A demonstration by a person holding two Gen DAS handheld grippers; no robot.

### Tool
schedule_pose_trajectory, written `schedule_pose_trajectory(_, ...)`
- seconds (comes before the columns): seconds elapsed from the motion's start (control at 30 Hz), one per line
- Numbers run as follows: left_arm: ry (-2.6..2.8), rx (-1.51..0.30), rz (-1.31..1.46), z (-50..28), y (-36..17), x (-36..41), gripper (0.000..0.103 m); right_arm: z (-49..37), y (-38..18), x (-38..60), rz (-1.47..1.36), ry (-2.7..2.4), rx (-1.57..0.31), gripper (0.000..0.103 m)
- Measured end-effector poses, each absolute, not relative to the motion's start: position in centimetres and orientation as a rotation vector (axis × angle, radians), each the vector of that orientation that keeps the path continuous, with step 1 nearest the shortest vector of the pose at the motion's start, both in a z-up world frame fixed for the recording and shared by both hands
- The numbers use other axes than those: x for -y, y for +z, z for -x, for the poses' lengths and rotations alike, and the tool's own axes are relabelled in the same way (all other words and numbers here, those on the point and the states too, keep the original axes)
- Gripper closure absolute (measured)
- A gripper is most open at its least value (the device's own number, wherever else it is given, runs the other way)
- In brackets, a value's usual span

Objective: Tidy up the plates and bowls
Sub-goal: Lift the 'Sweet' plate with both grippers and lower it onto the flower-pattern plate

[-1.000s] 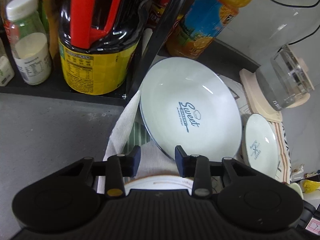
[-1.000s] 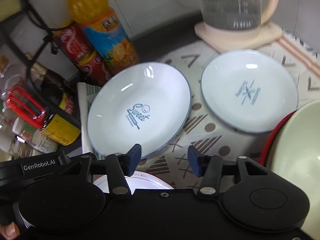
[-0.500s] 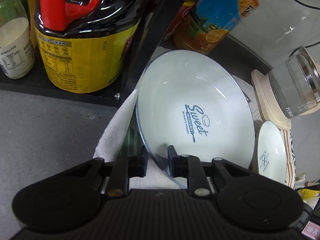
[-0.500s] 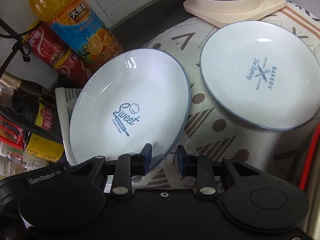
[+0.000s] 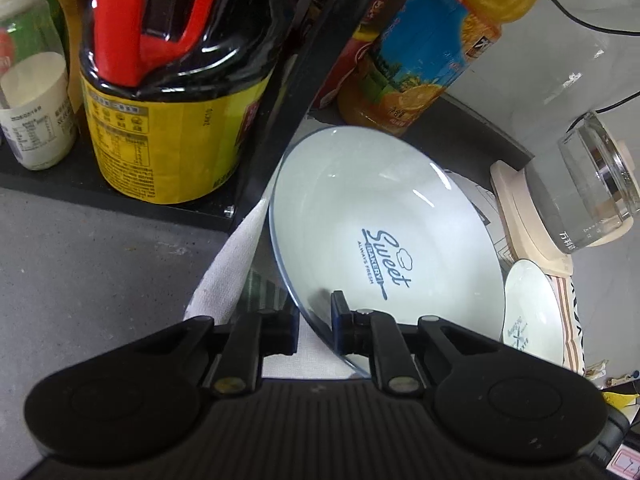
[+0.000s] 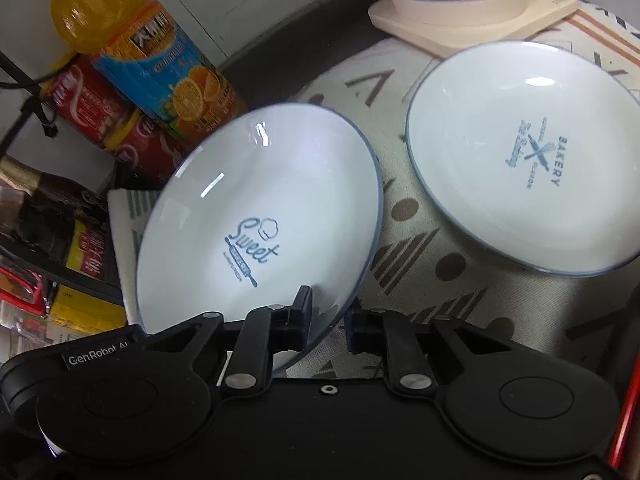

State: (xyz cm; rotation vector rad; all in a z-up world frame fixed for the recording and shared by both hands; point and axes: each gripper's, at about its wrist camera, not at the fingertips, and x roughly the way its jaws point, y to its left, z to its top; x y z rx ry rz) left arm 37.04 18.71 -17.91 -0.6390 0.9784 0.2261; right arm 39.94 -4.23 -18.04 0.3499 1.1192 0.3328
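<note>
I have the "Sweet" plate [image 5: 372, 216] pinched at its near rim by both tongs, tilted up off the patterned cloth [image 6: 420, 248]; the left tongs [image 5: 314, 322] are closing on its left edge, the right tongs [image 6: 329, 318] closing on its right edge; the second plate [image 6: 524, 160] lies flat beside it, apart.

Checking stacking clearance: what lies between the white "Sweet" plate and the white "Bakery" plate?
Right wrist view: only bare patterned cloth between the white "Sweet" plate and the white "Bakery" plate.
</note>
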Motion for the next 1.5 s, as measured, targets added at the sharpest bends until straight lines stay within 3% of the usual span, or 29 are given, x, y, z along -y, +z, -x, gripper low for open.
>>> schedule_pose_trajectory(1.5, 0.263, -0.903, 0.612, -22.6, -11.4, -11.6, 0.088, -28.3, -10.8, 10.0, -0.266, 0.429, -0.993, 0.088)
